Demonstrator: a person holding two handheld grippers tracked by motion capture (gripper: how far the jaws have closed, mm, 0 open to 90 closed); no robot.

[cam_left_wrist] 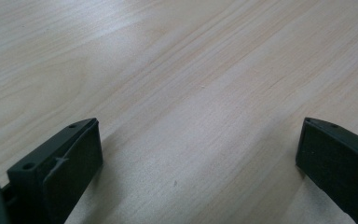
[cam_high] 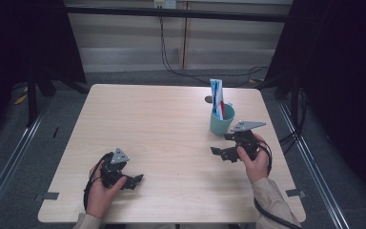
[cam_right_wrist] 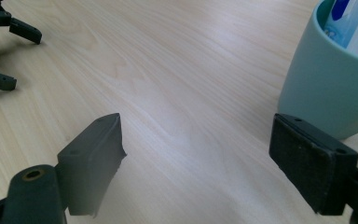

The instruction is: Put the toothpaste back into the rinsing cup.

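Observation:
A teal cup (cam_high: 221, 122) stands at the right of the light wood table (cam_high: 162, 119), with a white, blue and red tube (cam_high: 217, 98) upright in it. My right gripper (cam_high: 220, 144) rests just in front of the cup, pointing left, jaws wide apart with nothing between them. In the right gripper view the cup (cam_right_wrist: 326, 79) rises just beyond the right jaw, the tube (cam_right_wrist: 354, 23) showing above its rim. My left gripper (cam_high: 134, 182) lies near the front left, pointing right, also open. Bare wood lies between its jaws in the left gripper view (cam_left_wrist: 198, 154).
A small dark round spot (cam_high: 208, 99) sits on the table behind the cup. Black cables hang at the back beyond the far edge. The left gripper's jaws (cam_right_wrist: 9, 51) show far off at the top left of the right gripper view.

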